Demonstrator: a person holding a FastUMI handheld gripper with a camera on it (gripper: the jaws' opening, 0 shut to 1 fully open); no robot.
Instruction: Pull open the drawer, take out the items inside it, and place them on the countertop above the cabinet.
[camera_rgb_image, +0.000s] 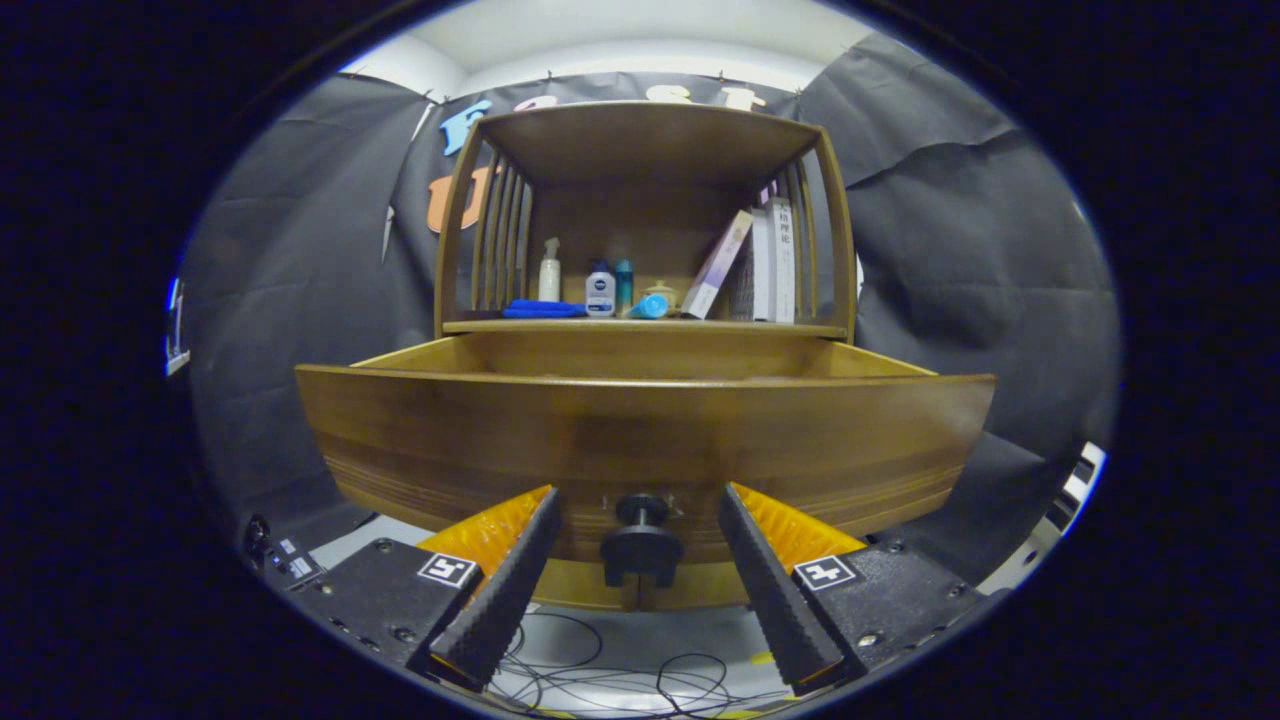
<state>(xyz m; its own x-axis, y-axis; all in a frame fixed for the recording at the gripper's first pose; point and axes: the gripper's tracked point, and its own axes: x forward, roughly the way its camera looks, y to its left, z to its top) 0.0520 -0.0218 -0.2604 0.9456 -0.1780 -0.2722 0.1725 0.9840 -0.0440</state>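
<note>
Standing wide apart with nothing held, the gripper flanks the knob of the drawer, which is already pulled open, so removing the hidden items remains, I judge.

One drawer, one knob, three bottles, three books, one open-fingered tool.
</note>
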